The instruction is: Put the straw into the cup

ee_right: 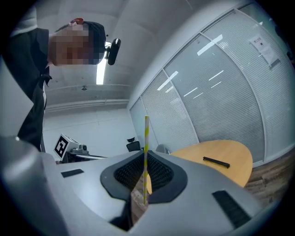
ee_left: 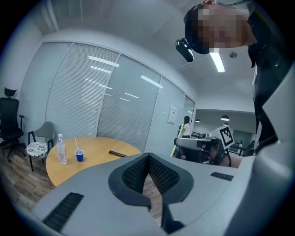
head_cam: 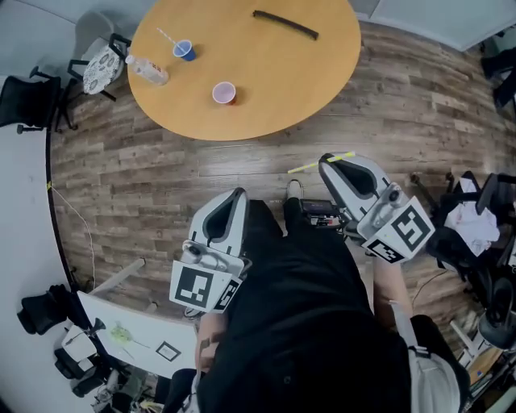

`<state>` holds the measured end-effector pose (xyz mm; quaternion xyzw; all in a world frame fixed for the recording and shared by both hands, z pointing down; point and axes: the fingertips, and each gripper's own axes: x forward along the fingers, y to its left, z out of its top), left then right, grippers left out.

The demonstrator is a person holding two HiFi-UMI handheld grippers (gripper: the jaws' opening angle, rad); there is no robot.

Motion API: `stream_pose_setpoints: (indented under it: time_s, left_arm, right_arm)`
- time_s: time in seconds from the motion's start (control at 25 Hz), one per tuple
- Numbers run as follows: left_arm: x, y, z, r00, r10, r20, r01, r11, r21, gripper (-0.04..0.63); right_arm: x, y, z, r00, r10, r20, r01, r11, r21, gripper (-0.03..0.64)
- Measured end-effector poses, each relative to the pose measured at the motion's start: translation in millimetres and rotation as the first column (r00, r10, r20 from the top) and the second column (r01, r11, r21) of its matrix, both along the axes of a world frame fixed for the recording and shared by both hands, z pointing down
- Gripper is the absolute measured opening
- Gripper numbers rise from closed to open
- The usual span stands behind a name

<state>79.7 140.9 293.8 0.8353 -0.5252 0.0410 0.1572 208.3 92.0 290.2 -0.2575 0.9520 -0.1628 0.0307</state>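
R gripper [head_cam: 329,164] clamped on yellow-striped straw [ee_right: 146,152], L gripper [head_cam: 239,194] jaws together, empty, both over wood floor [head_cam: 161,169] well short of round table [head_cam: 266,97] w/ pink cup [head_cam: 223,93], blue cup [head_cam: 185,51], water bottle [head_cam: 147,71], black bar [head_cam: 285,24]

The straw [ee_right: 146,152] is striped yellow-white, with a blue cup [head_cam: 185,51] and pink cup [head_cam: 223,93].

On the table [head_cam: 322,73] a bottle [head_cam: 147,71] stands left of one cup [head_cam: 185,51], a second cup [head_cam: 224,93] nearer, a bar [head_cam: 285,24] right.
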Motion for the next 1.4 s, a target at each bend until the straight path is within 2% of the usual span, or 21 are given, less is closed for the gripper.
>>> stream_pose_setpoints:
  time_s: [0.16, 0.36, 0.68, 0.92, 1.4]
  left_arm:
    - [-11.9, -10.9, 8.5, 0.999, -0.046, 0.010, 0.046, 0.999, -0.029, 0.012]
    - [-38.1, -29.1, 18.2, 0.996, -0.083, -0.021, 0.082, 0.995, -0.051, 0.011]
    - [-82.1, -81.2, 11.6, 0.998, -0.031, -0.053, 0.031, 1.000, 0.005, 0.011]
    - [-120.0, -122.0, -1.1, 0.999, 0.016, -0.050, -0.013, 0.998, 0.056, 0.011]
    - [-195.4, -152.7, 10.9, 0.996, 0.058, -0.064, -0.054, 0.997, 0.056, 0.011]
  right_arm:
    - [-17.2, -18.1, 11.2, 0.999, -0.046, 0.001, 0.046, 0.998, -0.035, 0.031]
    - [-49.7, -35.3, 18.2, 0.995, -0.094, -0.014, 0.093, 0.994, -0.050, 0.031]
    - [-94.2, -69.7, 4.7, 0.997, -0.066, -0.048, 0.065, 0.998, -0.023, 0.031]
    - [-126.5, -103.9, -4.7, 0.999, -0.015, -0.047, 0.014, 1.000, -0.012, 0.031]
    - [-200.3, -143.4, -10.8, 0.996, 0.035, -0.077, -0.034, 0.999, 0.008, 0.031]
